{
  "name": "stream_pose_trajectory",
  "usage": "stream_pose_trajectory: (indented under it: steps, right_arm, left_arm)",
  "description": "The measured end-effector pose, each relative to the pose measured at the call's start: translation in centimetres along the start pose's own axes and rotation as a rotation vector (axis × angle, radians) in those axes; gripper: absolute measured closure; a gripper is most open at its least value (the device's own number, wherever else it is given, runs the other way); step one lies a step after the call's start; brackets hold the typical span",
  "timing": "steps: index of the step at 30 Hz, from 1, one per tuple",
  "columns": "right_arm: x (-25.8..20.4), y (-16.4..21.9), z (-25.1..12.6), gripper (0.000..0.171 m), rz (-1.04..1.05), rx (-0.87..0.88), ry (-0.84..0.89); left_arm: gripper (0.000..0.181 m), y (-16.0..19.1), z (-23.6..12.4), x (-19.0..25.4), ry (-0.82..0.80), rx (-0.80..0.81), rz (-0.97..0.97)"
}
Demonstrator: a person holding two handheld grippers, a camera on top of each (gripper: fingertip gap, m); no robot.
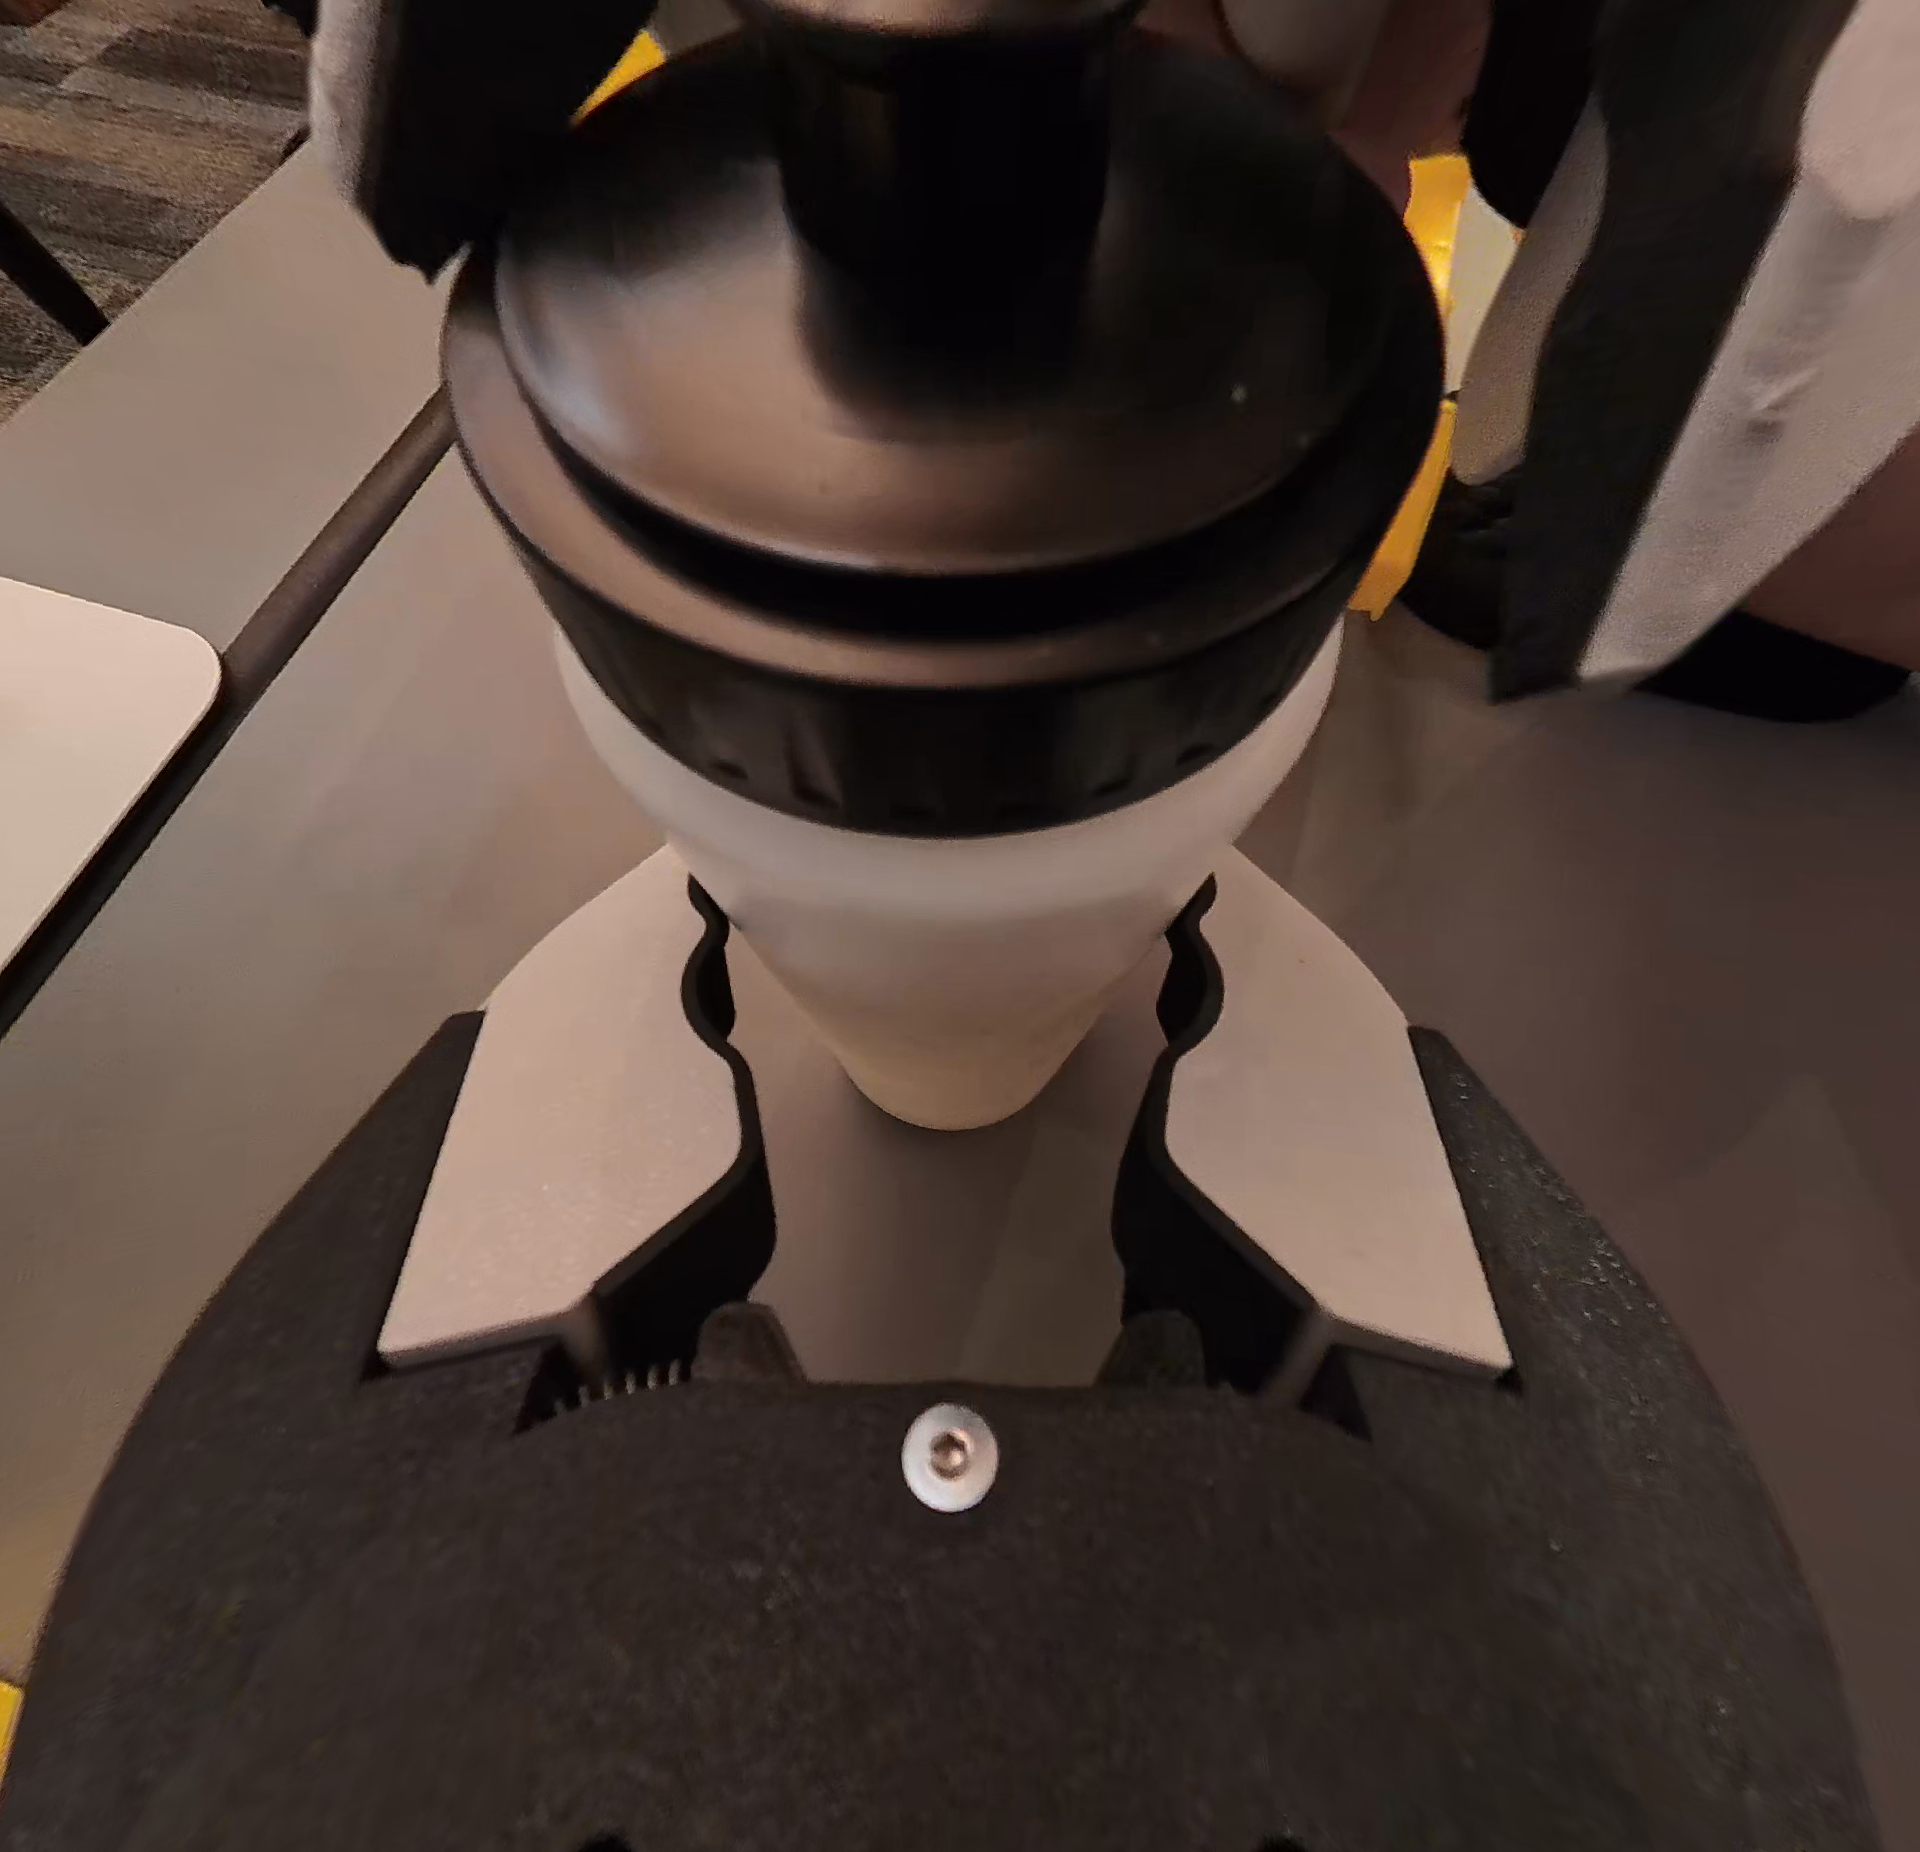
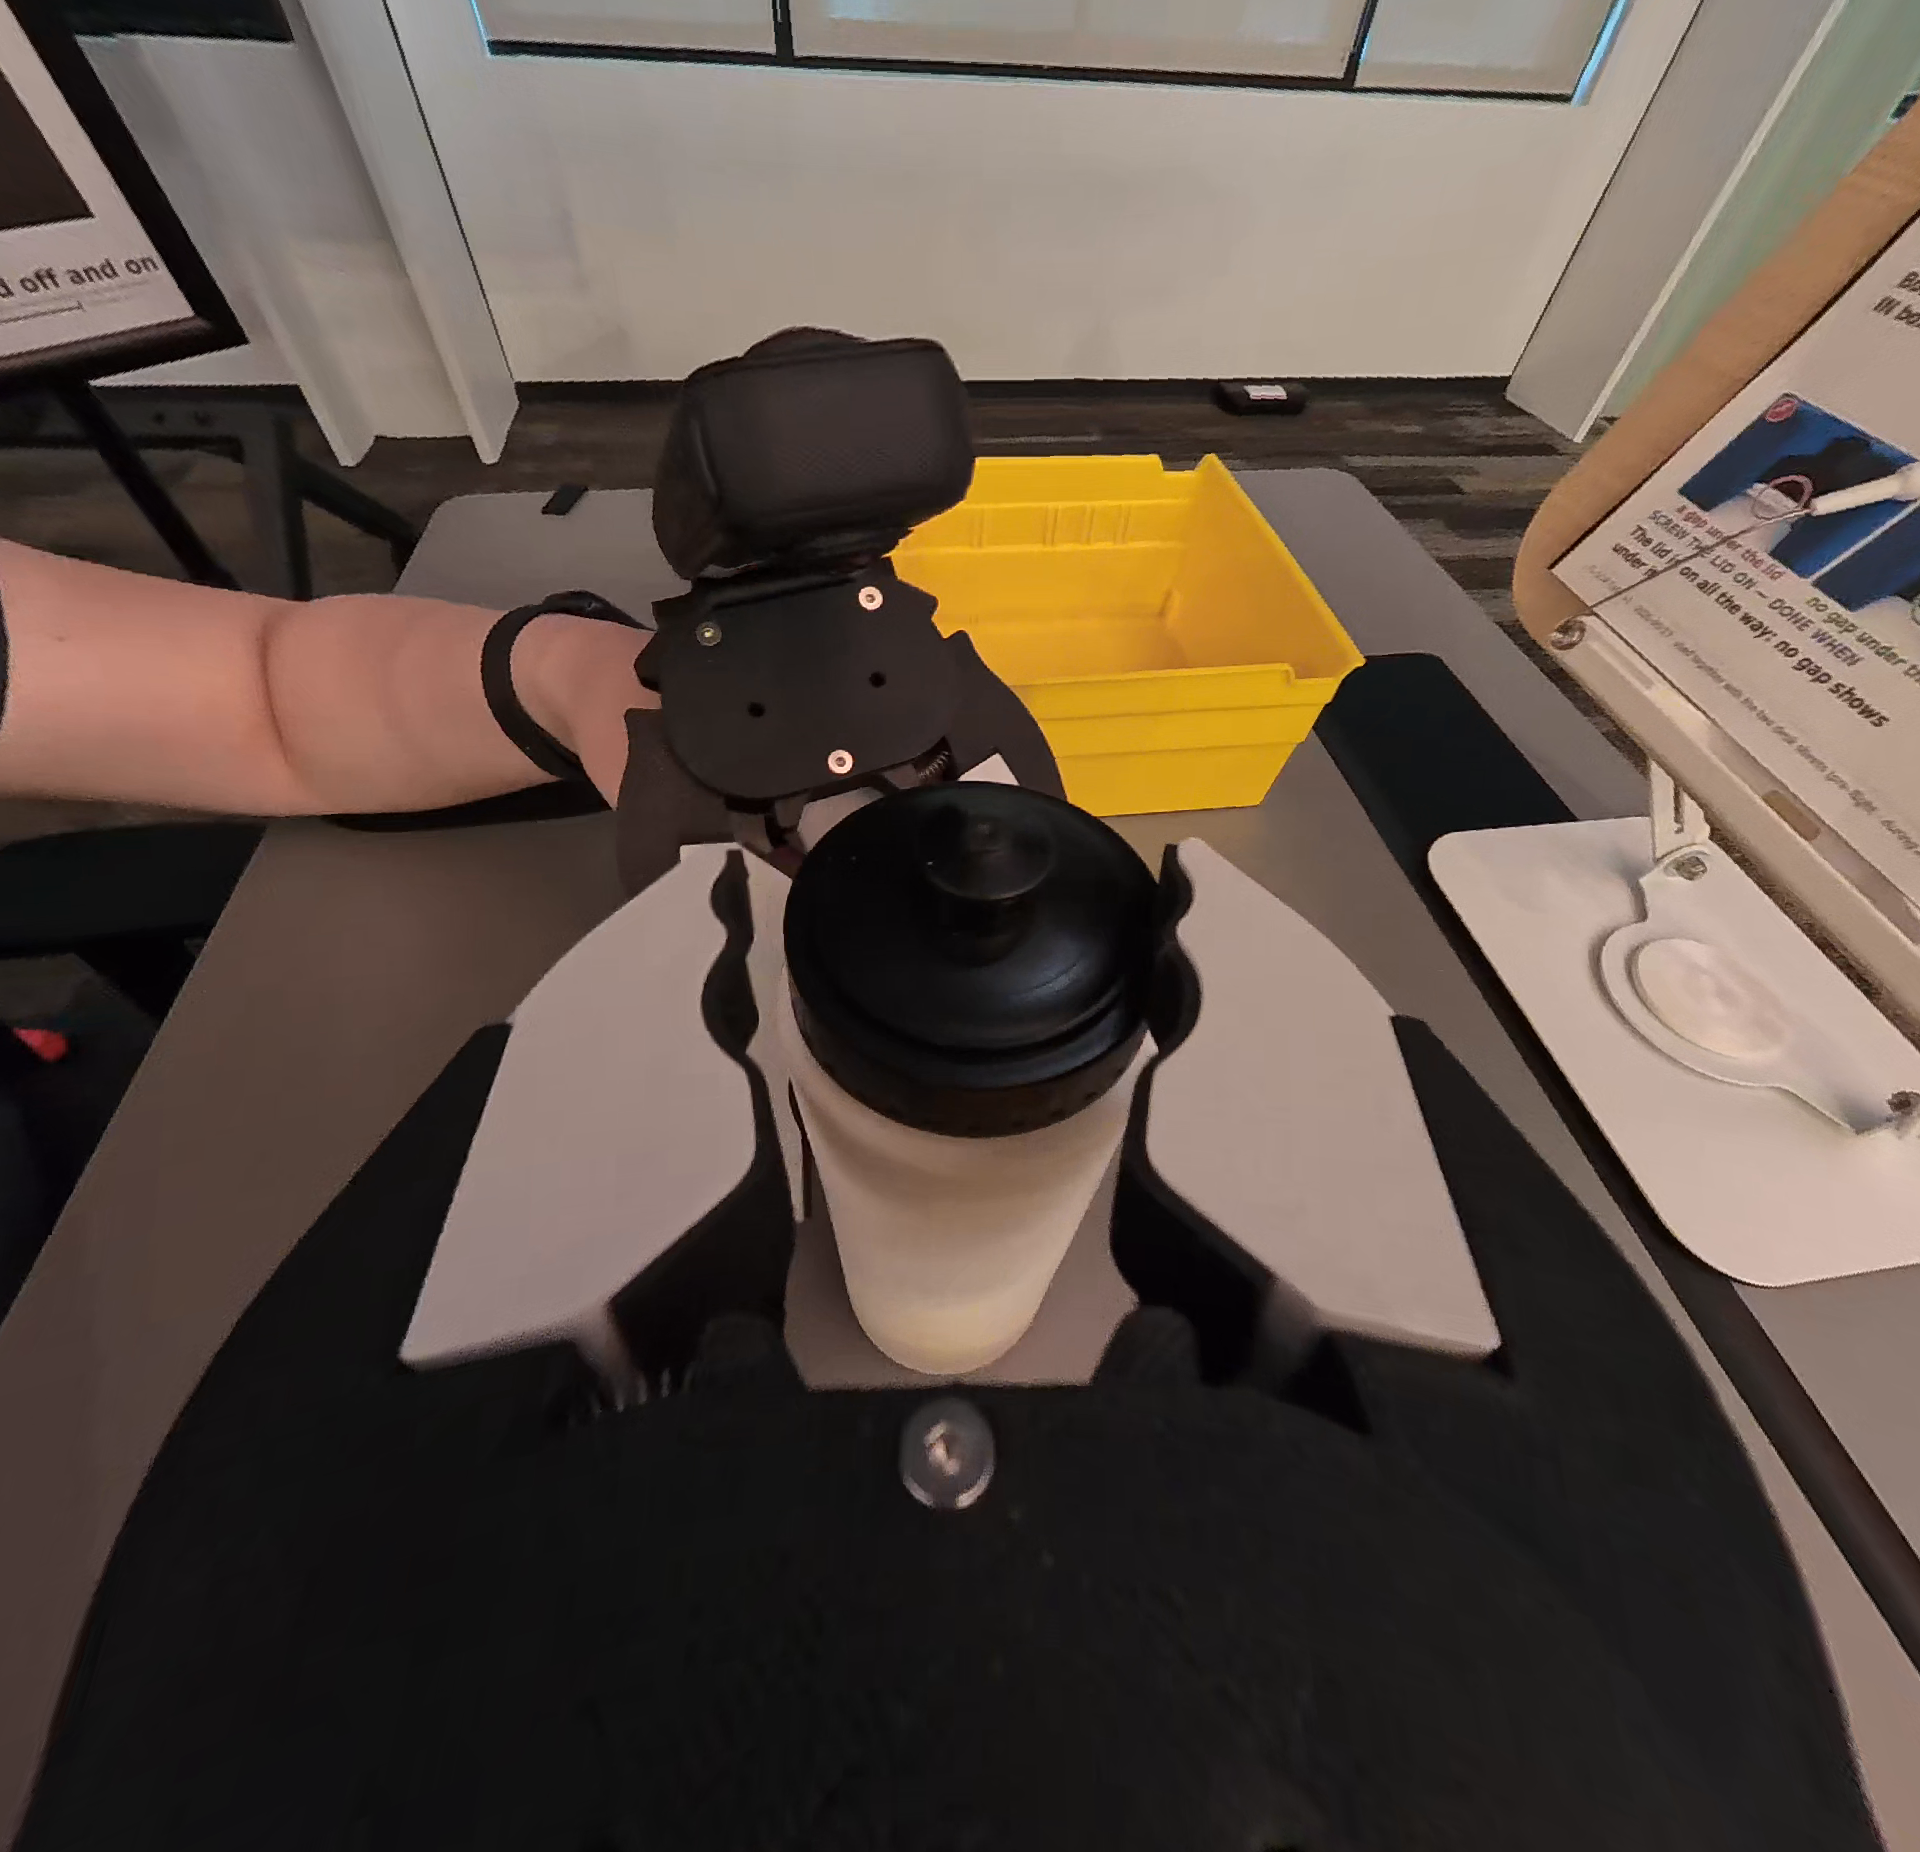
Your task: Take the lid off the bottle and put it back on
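1. Bottle (image 1: 935,971), white plastic squeeze type, upright on grey table (image 2: 312,1075), dead centre of both wrist views.
2. Black screw lid (image 1: 935,472) with pull spout, seated on the neck; no gap visible under its ribbed rim, so judged not yet loosened.
3. Left gripper (image 1: 951,929) pinching the white body below the lid, wavy pads pressed against both flanks; likely placed low to brace the bottle against twisting and keep the lid free.
4. Right gripper (image 2: 951,929) straddling the lid from the opposite side, with fingers at 9 and 3 o'clock of the rim. The 3 o'clock pad looks touching, with a thin sliver showing at 9 o'clock; cannot tell whether clamped or a little spread.
5. Judged set at lid height for a grip on the ribbed band, ready for unscrewing.
6. Yellow bin (image 2: 1122,659), open-topped, at 1 o'clock beyond the bottle in the right wrist view.
7. Instruction sheet on a white stand (image 2: 1714,555) at 3 o'clock.
8. Person's forearm (image 2: 260,680) entering from 9 o'clock, holding the left gripper.
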State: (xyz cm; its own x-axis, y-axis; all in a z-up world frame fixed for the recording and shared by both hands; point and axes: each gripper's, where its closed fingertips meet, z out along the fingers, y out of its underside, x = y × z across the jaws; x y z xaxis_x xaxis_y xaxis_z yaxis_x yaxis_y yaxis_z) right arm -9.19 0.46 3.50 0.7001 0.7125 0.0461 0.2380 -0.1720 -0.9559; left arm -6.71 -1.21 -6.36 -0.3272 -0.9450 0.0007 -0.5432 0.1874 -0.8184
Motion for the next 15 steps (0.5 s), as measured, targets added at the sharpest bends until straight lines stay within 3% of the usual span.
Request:
stream_pose_trajectory:
  steps: [6, 12, 15]
  right_arm:
    - [1.2, -0.2, 0.3, 0.103, 0.031, -0.001, 0.098]
    - [3.4, -0.4, 1.4, 0.103, 0.088, 0.025, 0.375]
    - [3.2, -0.4, 1.3, 0.103, 0.075, 0.003, 0.364]
  left_arm:
    - [0.100, -0.1, 0.0, -0.6, -0.041, 0.003, -0.056]
    - [0.100, 0.1, -0.3, -3.1, -0.258, 0.010, -0.173]
    - [0.100, 0.1, -0.2, -2.9, -0.226, 0.008, -0.146]
